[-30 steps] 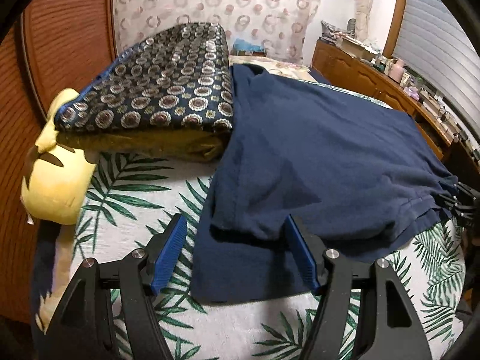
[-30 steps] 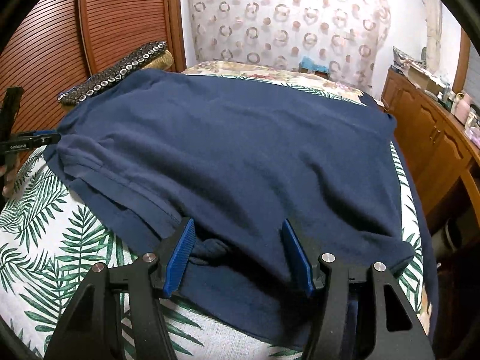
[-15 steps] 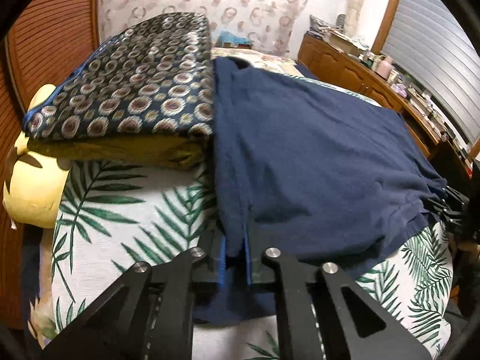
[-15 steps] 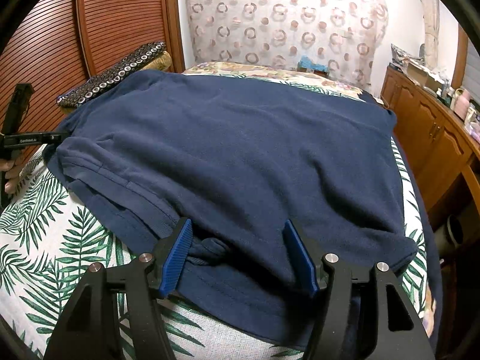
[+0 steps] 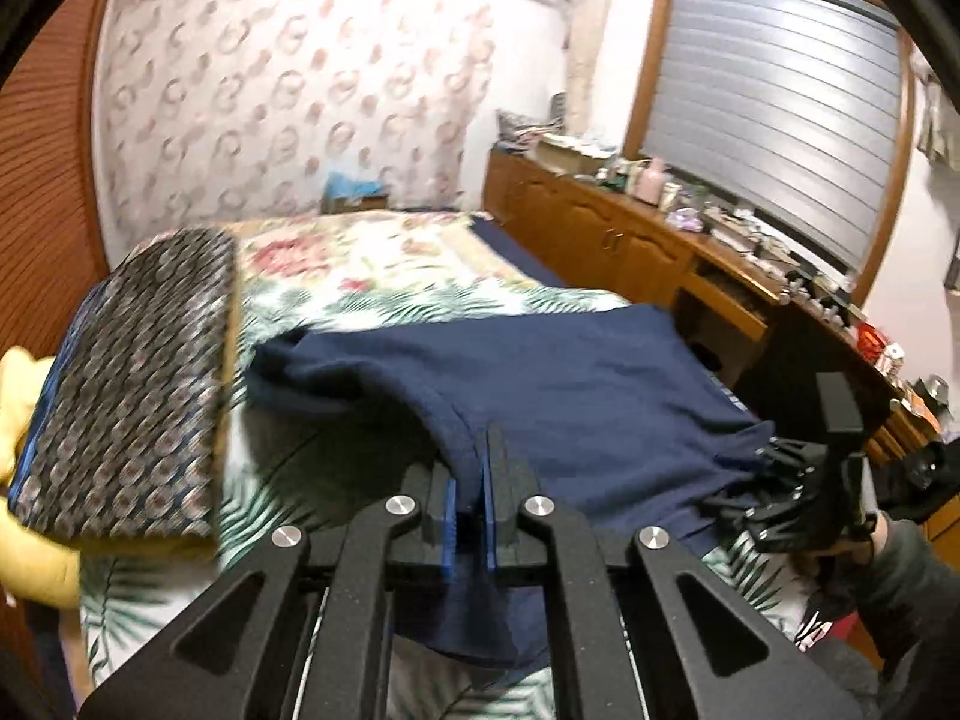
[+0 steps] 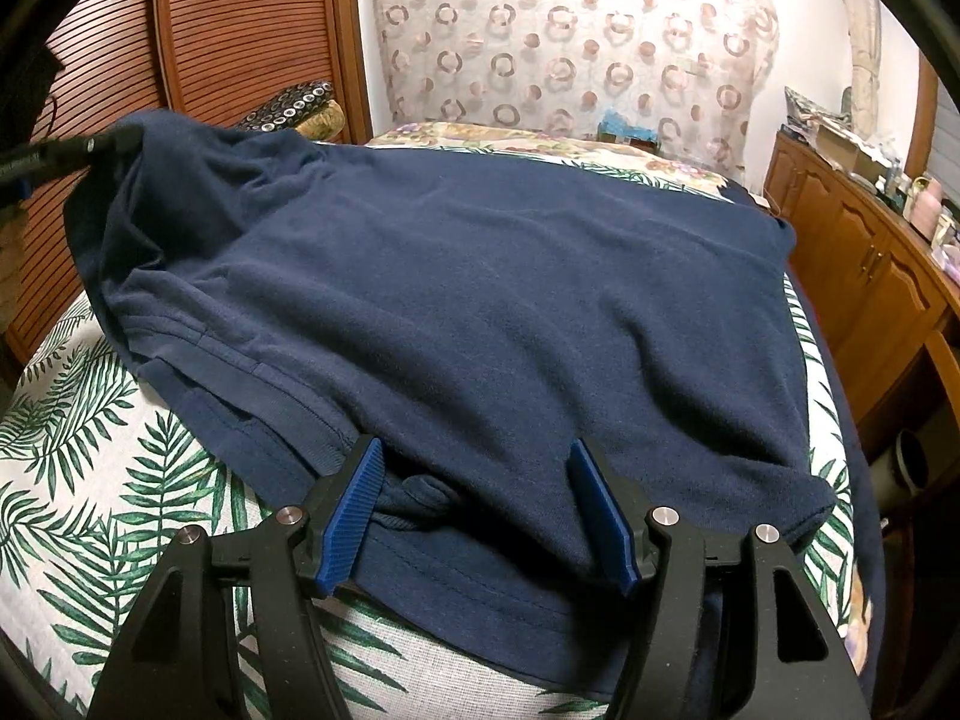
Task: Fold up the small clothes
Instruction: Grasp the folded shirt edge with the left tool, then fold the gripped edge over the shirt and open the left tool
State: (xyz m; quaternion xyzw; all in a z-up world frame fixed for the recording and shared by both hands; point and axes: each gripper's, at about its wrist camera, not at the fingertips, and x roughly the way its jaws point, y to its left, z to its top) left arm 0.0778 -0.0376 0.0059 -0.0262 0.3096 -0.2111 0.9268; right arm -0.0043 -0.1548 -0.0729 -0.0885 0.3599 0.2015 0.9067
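Left gripper [image 5: 470, 483] pinches the navy shirt [image 6: 468, 312] edge, raised at 10 o'clock; right gripper [image 6: 477, 507] spread wide, straddling the hem at 6 o'clock

Bed [image 6: 102, 480]: palm-leaf print cover. Patterned cushion [image 5: 132, 384] at left, atop yellow pillow [image 5: 30, 546]. Circle-print curtain [image 6: 570, 42] behind. Slatted wooden doors [image 6: 240, 18] left. Cluttered wooden cabinets [image 5: 648, 240] right, under shuttered window [image 5: 780, 102].
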